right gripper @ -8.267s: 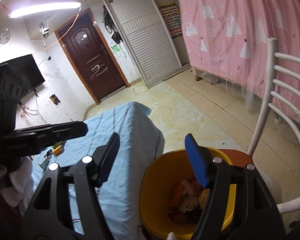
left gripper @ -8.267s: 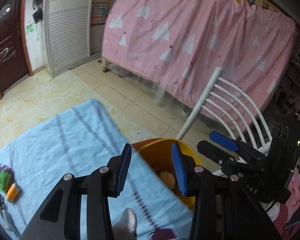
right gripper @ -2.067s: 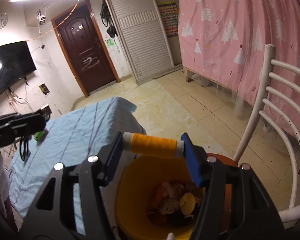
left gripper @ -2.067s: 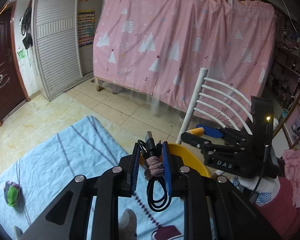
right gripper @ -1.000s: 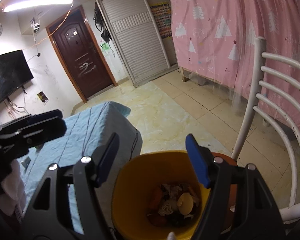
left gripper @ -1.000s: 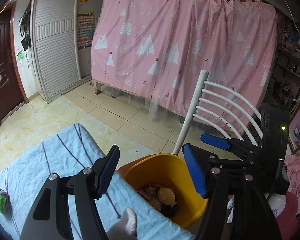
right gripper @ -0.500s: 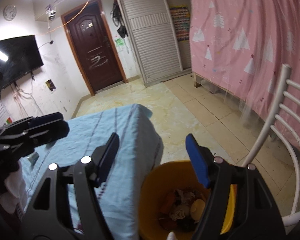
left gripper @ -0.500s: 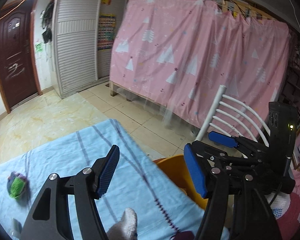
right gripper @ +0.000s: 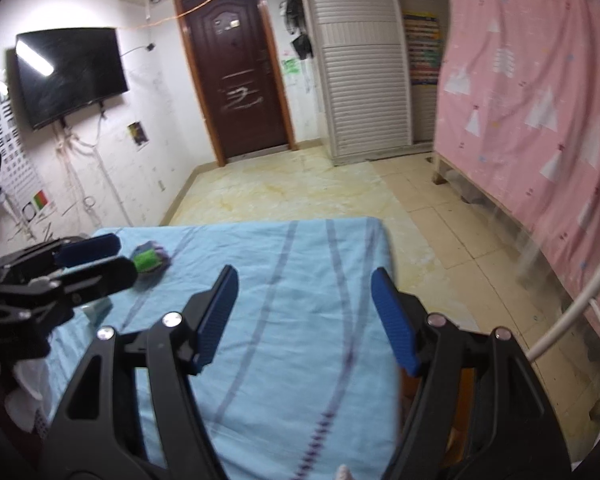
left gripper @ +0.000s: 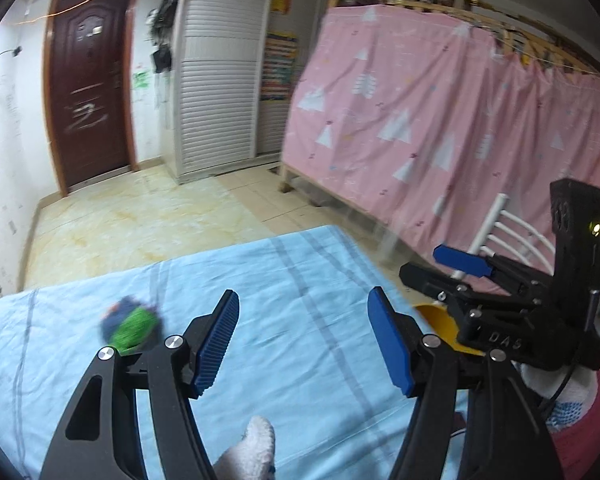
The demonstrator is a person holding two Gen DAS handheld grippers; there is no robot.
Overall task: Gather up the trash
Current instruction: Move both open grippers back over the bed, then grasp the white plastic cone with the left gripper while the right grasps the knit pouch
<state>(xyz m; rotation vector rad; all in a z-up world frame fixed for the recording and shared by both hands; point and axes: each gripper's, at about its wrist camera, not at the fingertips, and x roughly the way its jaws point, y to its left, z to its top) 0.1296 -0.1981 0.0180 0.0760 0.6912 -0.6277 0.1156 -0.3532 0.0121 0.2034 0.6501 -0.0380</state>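
Blue striped tablecloth (left gripper: 308, 344) holds a soft, light green-and-purple bundle (left gripper: 130, 326) at far left; with both grippers, left (left gripper: 304, 340) and right (right gripper: 306, 320), gaping empty, we judge pinching its middle best.

You have two tools, the left tool (left gripper: 302, 342) and the right tool (right gripper: 304, 318), both gaping and empty. One green-and-purple bundle (left gripper: 130, 326) lies left of both on the one worktop (left gripper: 292, 280). One yellow bin (left gripper: 440, 322) sits right of the left tool.
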